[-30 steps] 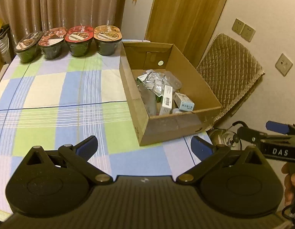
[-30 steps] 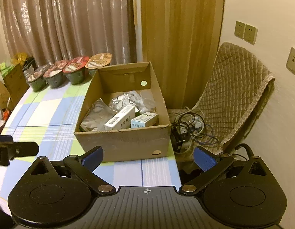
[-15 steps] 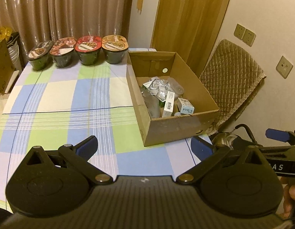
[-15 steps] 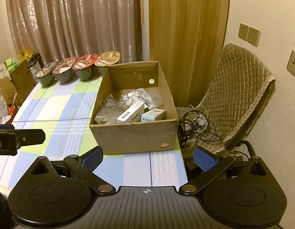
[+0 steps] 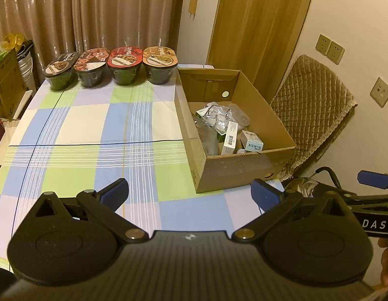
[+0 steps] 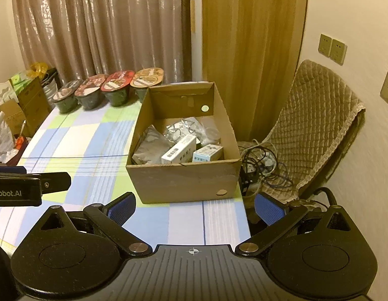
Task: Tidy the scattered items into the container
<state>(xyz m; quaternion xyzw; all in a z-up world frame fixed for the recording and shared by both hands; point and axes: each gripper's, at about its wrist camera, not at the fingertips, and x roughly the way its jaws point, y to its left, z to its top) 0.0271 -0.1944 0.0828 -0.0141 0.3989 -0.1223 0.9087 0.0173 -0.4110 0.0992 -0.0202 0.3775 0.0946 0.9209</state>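
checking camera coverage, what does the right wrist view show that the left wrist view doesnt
Only the right wrist view shows the tangle of cables on the floor beside the box, and small cartons left of the table.

Only the left wrist view shows a hand at the right edge.

Both show the cardboard box holding small packages, four lidded bowls, the checked tablecloth and the quilted chair.

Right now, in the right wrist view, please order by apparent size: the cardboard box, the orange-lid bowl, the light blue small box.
1. cardboard box
2. orange-lid bowl, though farther away
3. light blue small box
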